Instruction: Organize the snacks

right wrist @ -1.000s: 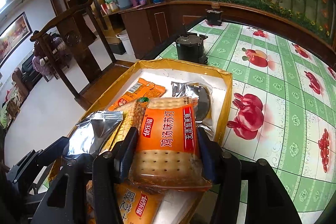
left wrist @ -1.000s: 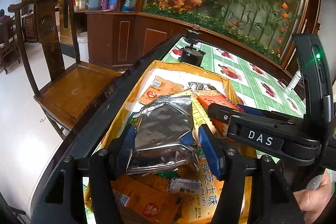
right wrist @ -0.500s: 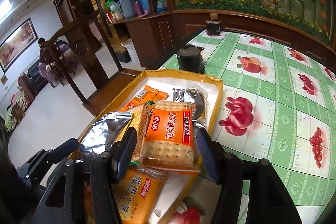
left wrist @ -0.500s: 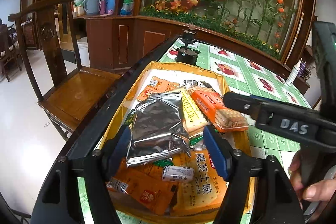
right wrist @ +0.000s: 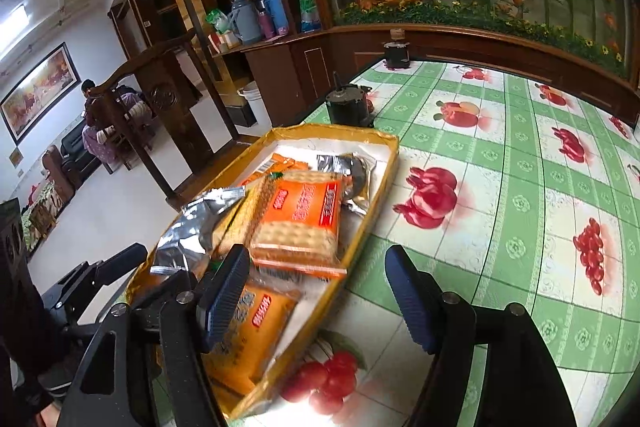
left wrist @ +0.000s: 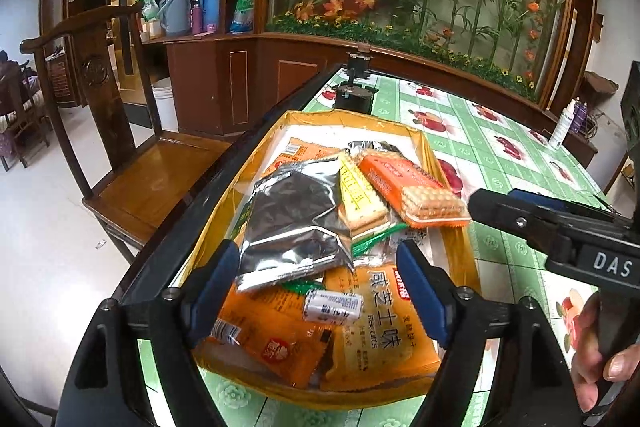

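Both tongs stand open and hold nothing: the left gripper hovers over the near end of the yellow tray, while the right gripper hangs above the tray's right rim and the green fruit-print tablecloth. The snacks lie piled in the tray (a silver foil bag on top, left of centre), with the orange cracker pack resting beside it and an orange biscuit packet at the near end.

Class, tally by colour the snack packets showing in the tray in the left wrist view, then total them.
Silver packets: 2
Orange packets: 4
Yellow packet: 1
White roll: 1
Green scraps, half hidden: not counted
Total: 8
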The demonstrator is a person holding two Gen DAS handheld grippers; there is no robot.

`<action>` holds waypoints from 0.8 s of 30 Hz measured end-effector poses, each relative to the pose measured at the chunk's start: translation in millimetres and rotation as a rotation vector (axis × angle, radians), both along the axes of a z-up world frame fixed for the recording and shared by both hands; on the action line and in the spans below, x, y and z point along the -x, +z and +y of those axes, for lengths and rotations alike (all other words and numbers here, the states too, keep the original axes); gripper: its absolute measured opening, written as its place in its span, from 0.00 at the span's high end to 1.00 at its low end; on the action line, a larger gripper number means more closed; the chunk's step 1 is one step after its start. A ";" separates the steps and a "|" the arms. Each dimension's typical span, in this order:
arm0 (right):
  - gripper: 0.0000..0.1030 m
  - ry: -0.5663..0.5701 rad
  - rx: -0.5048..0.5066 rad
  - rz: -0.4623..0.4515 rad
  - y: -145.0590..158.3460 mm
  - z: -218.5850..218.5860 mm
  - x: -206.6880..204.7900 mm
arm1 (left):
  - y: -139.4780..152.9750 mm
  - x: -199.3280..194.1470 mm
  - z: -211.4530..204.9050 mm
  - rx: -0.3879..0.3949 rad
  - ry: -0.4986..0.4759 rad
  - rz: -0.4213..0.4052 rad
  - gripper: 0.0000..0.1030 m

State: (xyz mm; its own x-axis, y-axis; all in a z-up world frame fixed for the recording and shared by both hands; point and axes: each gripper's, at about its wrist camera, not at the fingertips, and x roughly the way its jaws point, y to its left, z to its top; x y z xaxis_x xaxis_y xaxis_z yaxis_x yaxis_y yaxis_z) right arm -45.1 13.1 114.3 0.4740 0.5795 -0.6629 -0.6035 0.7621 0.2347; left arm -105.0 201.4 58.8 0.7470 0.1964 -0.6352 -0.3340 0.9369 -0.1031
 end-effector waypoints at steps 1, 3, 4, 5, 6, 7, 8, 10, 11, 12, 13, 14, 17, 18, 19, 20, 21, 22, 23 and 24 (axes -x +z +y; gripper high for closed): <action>0.27 0.002 0.000 0.001 -1.5 -1.9 1.3 | -0.6 0.9 -0.5 0.000 0.003 0.000 0.22; 0.27 0.009 0.000 0.004 -5.6 -6.1 4.2 | -2.7 2.9 -0.7 -0.005 0.002 0.008 0.22; 0.27 0.013 -0.003 0.004 -7.7 -8.3 5.5 | -3.7 4.4 -0.9 -0.008 0.004 0.010 0.22; 0.27 0.016 -0.003 0.005 -9.7 -9.7 6.4 | -4.7 5.9 -1.6 -0.009 0.005 0.010 0.22; 0.27 0.018 -0.002 0.007 -12.6 -11.2 7.5 | -6.3 7.5 -2.5 -0.009 0.005 0.011 0.22; 0.27 0.019 -0.002 0.010 -14.8 -12.2 7.6 | -7.0 7.6 -1.9 -0.011 0.008 0.014 0.22; 0.27 0.023 -0.007 0.015 -17.8 -13.5 7.4 | -8.0 7.2 -2.4 -0.012 0.012 0.017 0.21; 0.27 0.028 -0.009 0.022 -21.4 -14.0 6.4 | -9.9 6.3 -2.8 -0.010 0.014 0.018 0.21; 0.27 0.029 -0.008 0.022 -23.0 -14.2 6.1 | -10.7 5.9 -3.4 -0.014 0.016 0.022 0.21; 0.27 0.034 -0.009 0.021 -24.3 -14.3 6.3 | -10.9 6.0 -3.7 -0.021 0.018 0.025 0.21; 0.27 0.042 -0.008 0.017 -25.5 -14.3 7.0 | -11.2 4.8 -3.6 -0.027 0.022 0.026 0.21; 0.27 0.045 -0.008 0.013 -26.4 -14.3 7.8 | -11.3 4.6 -4.3 -0.032 0.026 0.026 0.21; 0.27 0.060 0.000 -0.004 -27.7 -13.4 10.5 | -10.3 4.6 -6.4 -0.045 0.044 0.022 0.12; 0.27 0.061 0.000 -0.010 -27.3 -13.6 11.3 | -9.5 5.9 -6.9 -0.056 0.057 0.017 0.11; 0.27 0.062 -0.001 -0.019 -26.4 -13.9 12.8 | -9.1 6.4 -6.7 -0.064 0.064 0.014 0.10; 0.27 0.065 -0.002 -0.025 -25.6 -13.9 13.8 | -8.8 6.8 -6.7 -0.072 0.070 0.014 0.10; 0.27 0.066 -0.003 -0.034 -24.5 -14.2 15.4 | -8.8 6.7 -6.8 -0.077 0.076 0.015 0.09; 0.27 0.064 -0.004 -0.041 -23.6 -14.7 16.8 | -8.9 7.1 -6.6 -0.082 0.082 0.016 0.08; 0.27 0.065 -0.005 -0.046 -22.8 -14.7 18.5 | -9.0 7.3 -6.7 -0.084 0.083 0.017 0.08; 0.27 0.067 -0.004 -0.052 -22.1 -14.7 20.5 | -9.4 7.8 -6.9 -0.090 0.088 0.021 0.08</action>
